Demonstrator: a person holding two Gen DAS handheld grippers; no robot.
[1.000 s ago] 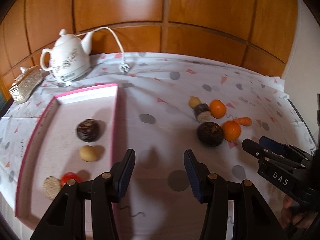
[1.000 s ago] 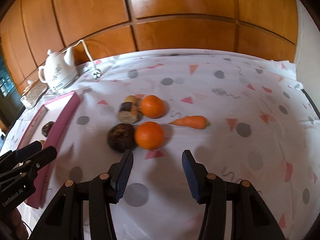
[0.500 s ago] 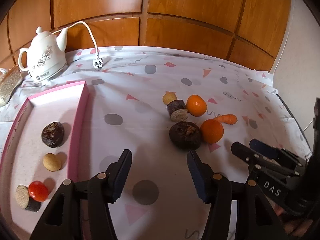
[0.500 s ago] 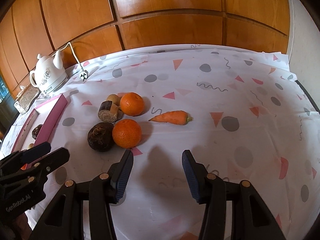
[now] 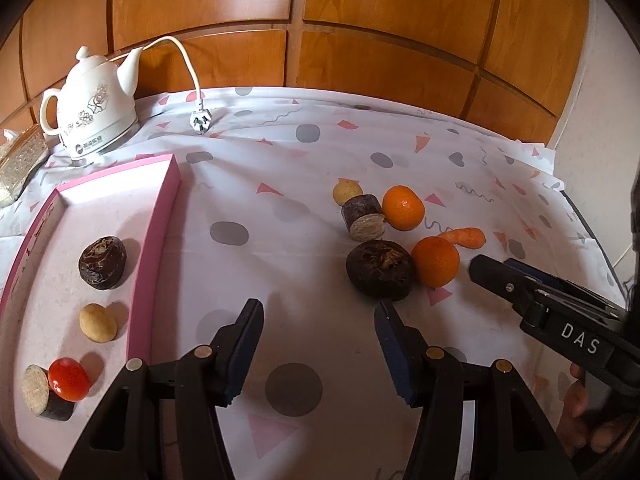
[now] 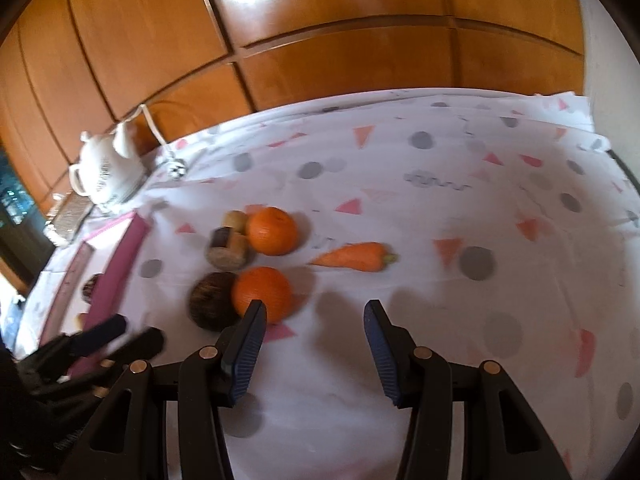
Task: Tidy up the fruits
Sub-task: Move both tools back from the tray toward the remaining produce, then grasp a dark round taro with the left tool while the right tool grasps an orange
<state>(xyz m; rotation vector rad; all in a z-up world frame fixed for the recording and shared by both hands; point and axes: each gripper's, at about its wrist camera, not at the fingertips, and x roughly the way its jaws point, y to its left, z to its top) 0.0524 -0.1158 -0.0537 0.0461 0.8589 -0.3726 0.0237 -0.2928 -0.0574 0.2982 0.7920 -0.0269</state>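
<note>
Both tongs slid over toward the fruit pile since a sec ago; the pink tray moved to the left edge of the left view.

Left tongs (image 5: 318, 320) spread, nothing btwn, just below the dark round fruit (image 5: 380, 274). Right tongs (image 6: 312, 322) spread too, empty, w/ the near orange (image 6: 262, 292) at the left tip. Far orange (image 6: 272, 230), carrot (image 6: 352, 256) & brown log piece (image 5: 364, 222) sit mid-desk (image 5: 280, 160). Pink tray (image 5: 156, 248) holds a dark fruit, tan ball & red tomato (image 5: 68, 378). Kettle (image 5: 94, 114) upper left.

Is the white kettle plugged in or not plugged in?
Not plugged in. The kettle has a white cord whose plug lies loose on the tablecloth, prongs showing, beside it.
</note>
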